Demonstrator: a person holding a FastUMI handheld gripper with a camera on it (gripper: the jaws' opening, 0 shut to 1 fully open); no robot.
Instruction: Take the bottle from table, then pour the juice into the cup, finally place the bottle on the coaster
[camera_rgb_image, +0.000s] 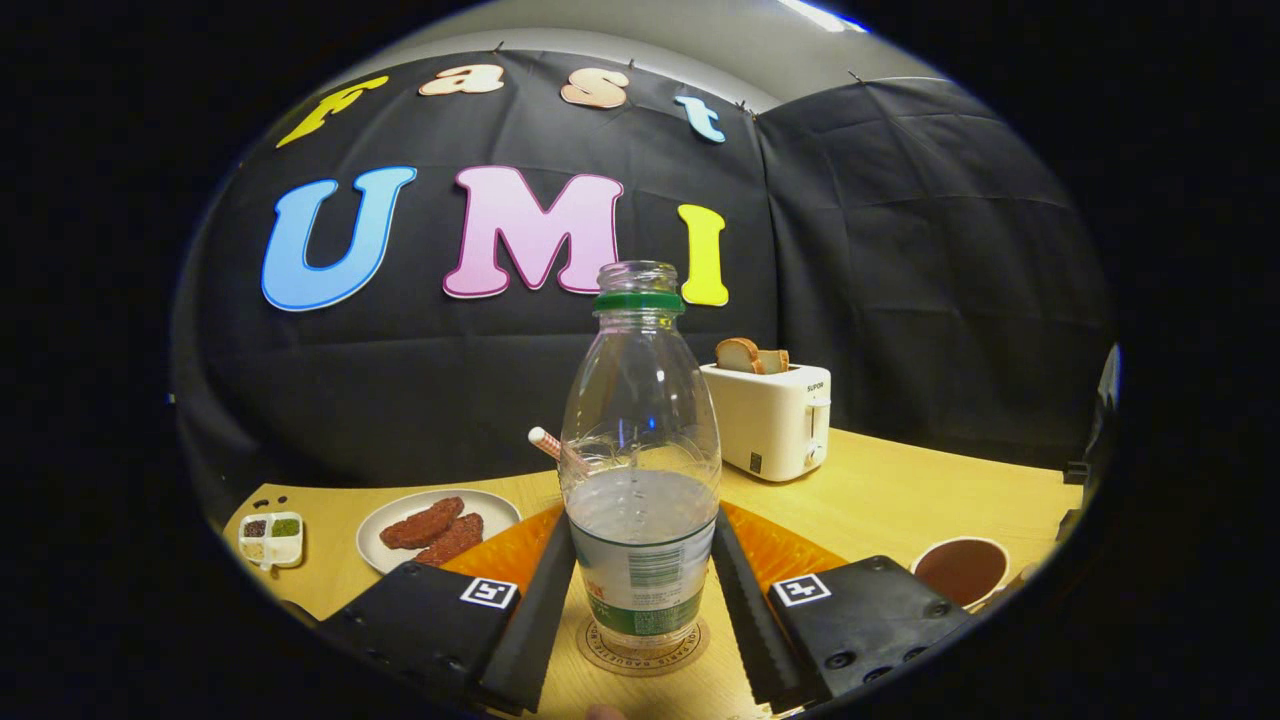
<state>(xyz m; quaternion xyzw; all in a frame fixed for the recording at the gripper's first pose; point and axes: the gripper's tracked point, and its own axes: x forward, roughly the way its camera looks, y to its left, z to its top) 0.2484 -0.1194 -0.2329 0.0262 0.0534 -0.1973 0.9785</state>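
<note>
A clear plastic bottle (640, 440) with a green neck ring and no cap stands upright on a round cork coaster (600, 650), about a third full of clear liquid. My gripper (642, 525) has one finger on each side of the bottle's lower body, and both fingers (545, 600) lie against it. A red-and-white striped straw (545, 441) sticks out from behind the bottle's left side. The cup it belongs to is mostly hidden behind the bottle.
An orange mat (775, 550) lies under and beyond the fingers. A white toaster (775, 420) with bread stands behind on the right. A brown-lined cup (962, 570) sits at the right. On the left are a plate of brown pieces (435, 525) and a small condiment dish (271, 537).
</note>
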